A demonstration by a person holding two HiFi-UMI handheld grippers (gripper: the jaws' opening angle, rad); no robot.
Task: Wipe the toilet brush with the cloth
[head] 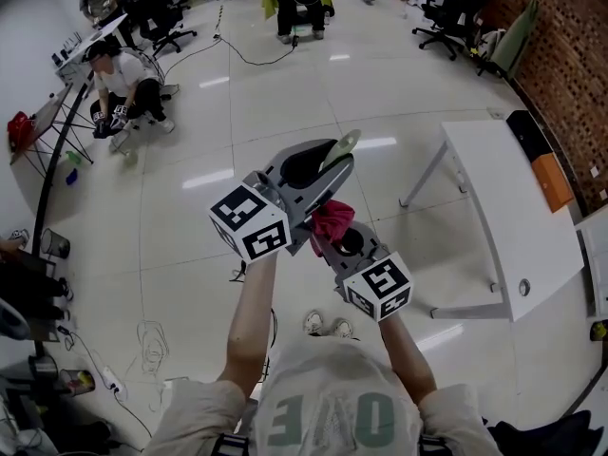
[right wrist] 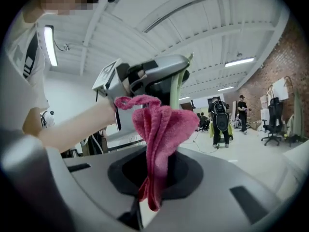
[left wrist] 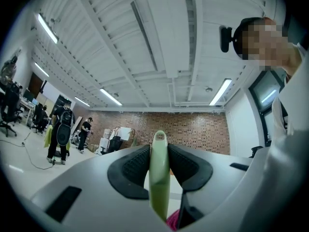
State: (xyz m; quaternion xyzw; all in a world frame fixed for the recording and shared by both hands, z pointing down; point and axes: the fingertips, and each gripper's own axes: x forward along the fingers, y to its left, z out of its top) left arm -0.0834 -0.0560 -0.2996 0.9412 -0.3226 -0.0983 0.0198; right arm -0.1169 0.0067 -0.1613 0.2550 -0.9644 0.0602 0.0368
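Observation:
My left gripper is shut on the pale green handle of the toilet brush, whose rounded end sticks out past the jaws. The brush head is hidden. My right gripper is shut on a pink cloth, which stands up in a loose fold from between its jaws. In the right gripper view the cloth sits just below the left gripper and against the green handle. In the head view both grippers are held up in front of the person's chest, close together.
A white table stands at the right with a brick wall behind it. A person crouches on the floor at the far left among stands and cables. Office chairs and other people stand at the back.

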